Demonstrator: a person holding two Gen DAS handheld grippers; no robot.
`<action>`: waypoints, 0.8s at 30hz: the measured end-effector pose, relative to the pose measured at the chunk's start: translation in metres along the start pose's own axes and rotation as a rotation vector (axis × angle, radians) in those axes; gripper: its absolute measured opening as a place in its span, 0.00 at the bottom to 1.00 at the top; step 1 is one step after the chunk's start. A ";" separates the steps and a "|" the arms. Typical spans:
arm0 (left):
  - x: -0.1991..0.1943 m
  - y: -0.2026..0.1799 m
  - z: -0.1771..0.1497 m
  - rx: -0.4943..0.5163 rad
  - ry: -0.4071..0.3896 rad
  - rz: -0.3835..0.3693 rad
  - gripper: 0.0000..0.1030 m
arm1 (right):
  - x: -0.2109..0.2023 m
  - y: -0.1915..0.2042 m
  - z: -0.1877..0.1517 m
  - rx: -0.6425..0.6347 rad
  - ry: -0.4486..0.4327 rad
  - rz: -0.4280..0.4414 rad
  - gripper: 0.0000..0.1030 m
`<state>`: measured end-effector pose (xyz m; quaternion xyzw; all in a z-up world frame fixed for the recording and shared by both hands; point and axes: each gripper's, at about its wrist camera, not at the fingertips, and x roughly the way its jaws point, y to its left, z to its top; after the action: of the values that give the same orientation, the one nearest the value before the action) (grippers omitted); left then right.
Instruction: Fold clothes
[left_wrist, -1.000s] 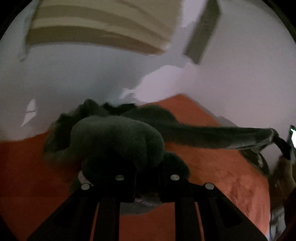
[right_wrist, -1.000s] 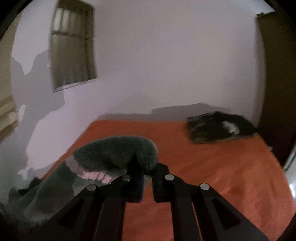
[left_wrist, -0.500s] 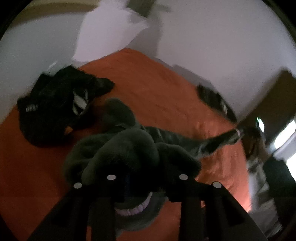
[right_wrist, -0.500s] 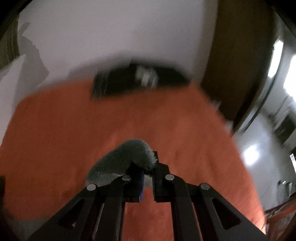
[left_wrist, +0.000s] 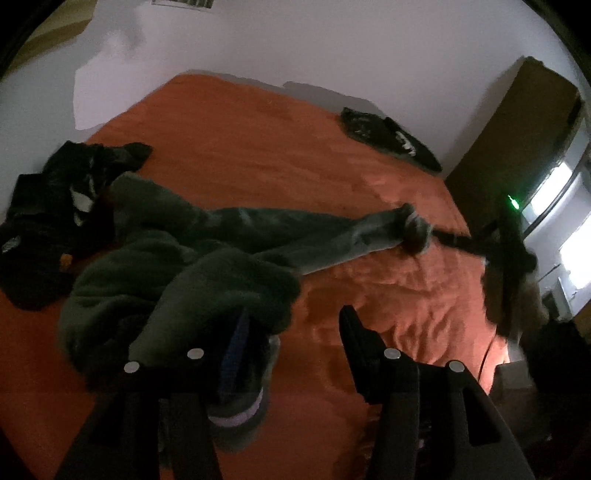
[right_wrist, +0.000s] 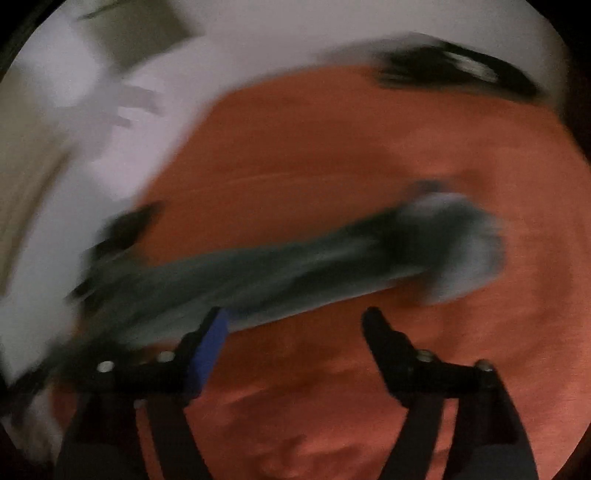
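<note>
1. Left wrist view: the left tool (left_wrist: 295, 328) stands wide, with the grey fleece garment (left_wrist: 207, 258) draped over its left finger and stretched across the orange bed (left_wrist: 258, 147) towards the right tool (left_wrist: 454, 240). As it pulls away, that finger may snag and drag the fleece.
2. Right wrist view: blurred; the right tool (right_wrist: 295, 325) is spread wide, clear of the garment's cuff (right_wrist: 454, 243). Hasty motion risks a crooked lay.
</note>
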<state>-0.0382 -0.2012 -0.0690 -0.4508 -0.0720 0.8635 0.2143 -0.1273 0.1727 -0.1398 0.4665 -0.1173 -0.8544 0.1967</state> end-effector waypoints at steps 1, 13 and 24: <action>-0.003 -0.005 0.000 0.007 -0.010 -0.003 0.54 | 0.002 0.030 -0.013 -0.069 0.010 0.071 0.81; -0.064 0.027 0.003 -0.077 -0.170 0.146 0.73 | 0.163 0.157 -0.075 -0.194 0.367 0.049 0.83; -0.012 0.162 -0.013 -0.434 -0.011 0.380 0.73 | 0.150 0.077 -0.105 0.107 0.466 0.058 0.83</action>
<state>-0.0714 -0.3528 -0.1195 -0.4870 -0.1706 0.8549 -0.0533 -0.0946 0.0351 -0.2795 0.6573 -0.1272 -0.7102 0.2177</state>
